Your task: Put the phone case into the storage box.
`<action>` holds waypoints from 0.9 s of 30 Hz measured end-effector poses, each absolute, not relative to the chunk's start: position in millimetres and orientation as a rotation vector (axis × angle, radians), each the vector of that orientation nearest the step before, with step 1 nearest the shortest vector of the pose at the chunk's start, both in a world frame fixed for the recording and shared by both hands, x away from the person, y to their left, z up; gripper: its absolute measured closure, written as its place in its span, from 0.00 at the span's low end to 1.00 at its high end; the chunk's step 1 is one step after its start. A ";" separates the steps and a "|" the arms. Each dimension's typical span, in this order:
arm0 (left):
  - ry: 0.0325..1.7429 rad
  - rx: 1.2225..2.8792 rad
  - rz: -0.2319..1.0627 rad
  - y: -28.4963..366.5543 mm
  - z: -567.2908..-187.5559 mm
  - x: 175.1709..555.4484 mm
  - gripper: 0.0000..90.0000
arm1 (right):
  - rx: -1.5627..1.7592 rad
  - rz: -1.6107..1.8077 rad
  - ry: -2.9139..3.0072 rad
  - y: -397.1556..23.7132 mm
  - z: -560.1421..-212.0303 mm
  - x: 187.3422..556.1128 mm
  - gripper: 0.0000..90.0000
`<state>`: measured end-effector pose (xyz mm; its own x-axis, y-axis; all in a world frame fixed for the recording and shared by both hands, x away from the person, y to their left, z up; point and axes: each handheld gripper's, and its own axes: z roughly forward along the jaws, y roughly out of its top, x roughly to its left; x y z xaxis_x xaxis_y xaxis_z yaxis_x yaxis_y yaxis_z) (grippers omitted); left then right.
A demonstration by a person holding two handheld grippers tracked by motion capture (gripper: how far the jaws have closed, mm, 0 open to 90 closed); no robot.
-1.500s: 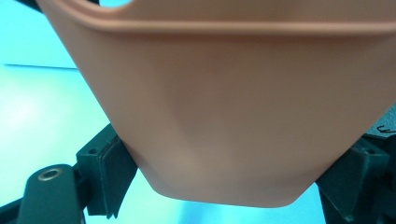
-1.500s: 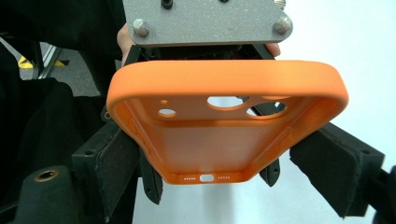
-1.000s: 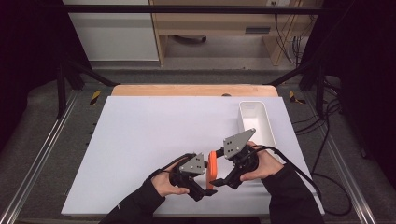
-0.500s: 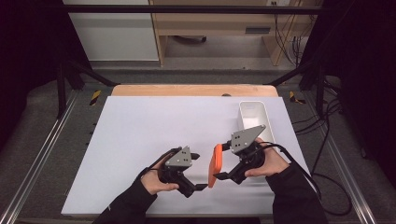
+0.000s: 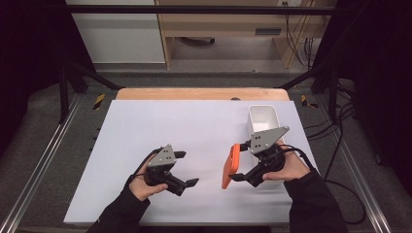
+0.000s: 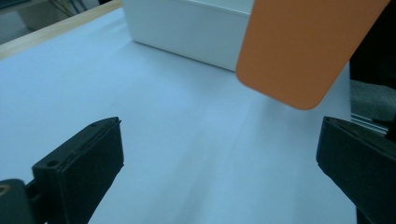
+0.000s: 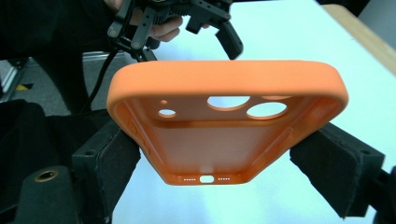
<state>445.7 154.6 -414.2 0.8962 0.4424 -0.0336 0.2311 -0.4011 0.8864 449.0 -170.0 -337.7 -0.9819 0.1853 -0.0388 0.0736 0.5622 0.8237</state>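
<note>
Handover looks done: the orange soft-plastic phone case (image 5: 233,165) sits in the right claw (image 5: 236,175), clamped across its two long sides and held on edge above the white table (image 5: 145,126), just in front of the white rectangular bin (image 5: 262,118). Next move is probably into that bin; keep the squeeze firm and clear the rim before lowering. Left claw (image 5: 186,169) has just been opening, jaws spread wide with nothing between them, well apart from the case.

— What do you have there?
— Your right gripper (image 7: 219,154) clamps an orange phone case (image 7: 226,119) by its long sides, hollow side up, camera holes far.
— Beyond it?
— Your left gripper (image 7: 212,28), jaws apart, over the white table (image 7: 299,32).
</note>
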 end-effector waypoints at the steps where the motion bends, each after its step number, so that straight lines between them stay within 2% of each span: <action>1: 0.505 1.991 0.259 158.2 -414.2 445.9 0.00 | 0.229 1.400 2.664 -171.2 -336.6 449.0 0.18; 12: 0.641 1.889 0.312 202.7 -414.1 446.8 0.00 | 0.321 1.415 2.573 -183.1 -326.0 450.8 0.18; 27: 0.783 1.863 0.411 249.8 -429.6 444.3 0.00 | 0.464 1.427 2.479 -190.7 -318.3 458.7 0.18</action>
<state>444.3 249.8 -429.6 0.7294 0.6805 -0.0696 0.3287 -0.2595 0.9081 458.7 -190.7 -318.3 -0.9198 0.3890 -0.0509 0.1514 0.4716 0.8687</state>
